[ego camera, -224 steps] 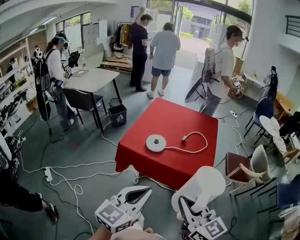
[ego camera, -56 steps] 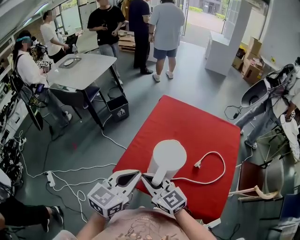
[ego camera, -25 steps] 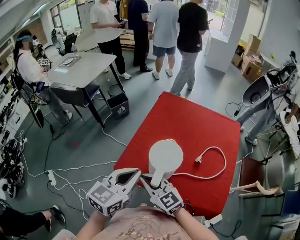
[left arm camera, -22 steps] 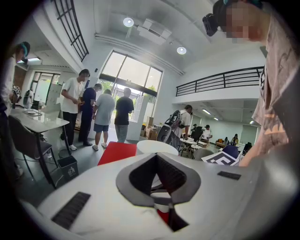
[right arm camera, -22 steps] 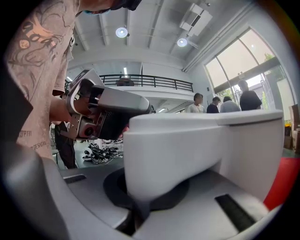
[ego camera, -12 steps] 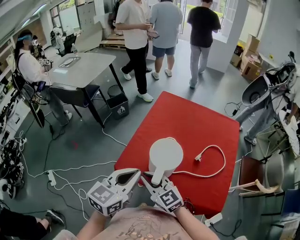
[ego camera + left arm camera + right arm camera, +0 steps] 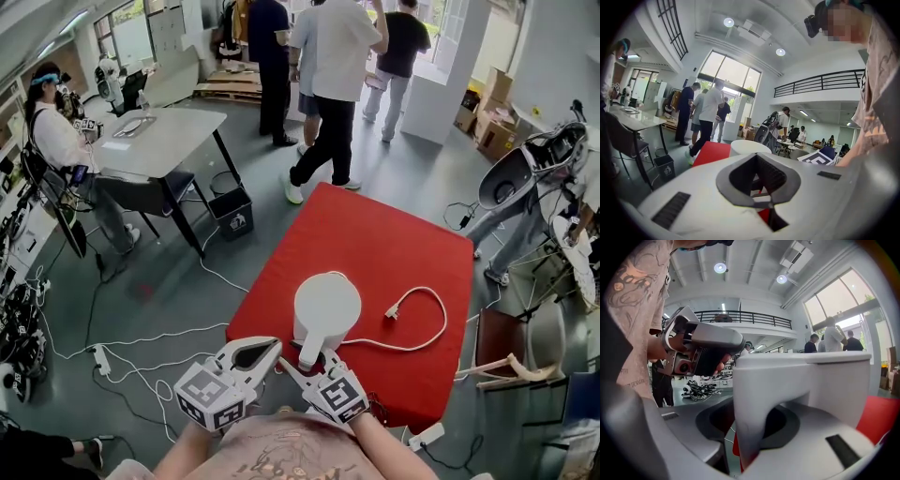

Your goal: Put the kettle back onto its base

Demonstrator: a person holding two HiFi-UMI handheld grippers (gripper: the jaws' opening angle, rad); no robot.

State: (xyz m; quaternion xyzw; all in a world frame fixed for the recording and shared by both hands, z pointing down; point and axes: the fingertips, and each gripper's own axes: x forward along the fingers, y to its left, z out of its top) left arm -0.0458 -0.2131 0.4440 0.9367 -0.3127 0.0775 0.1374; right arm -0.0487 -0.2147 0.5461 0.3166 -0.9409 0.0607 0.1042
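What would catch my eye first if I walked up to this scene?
The bright red table fills the middle of the head view, with a white kettle near its close edge and a white power cord looping to its right. The right gripper sits at the kettle's handle, jaws just opened around it.

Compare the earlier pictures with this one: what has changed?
The kettle, carried off the table in the right gripper earlier, now stands on its base on the red table. That gripper's jaws have just been opening, the handle still between them. The left gripper stayed shut and empty; the cord lies as before.
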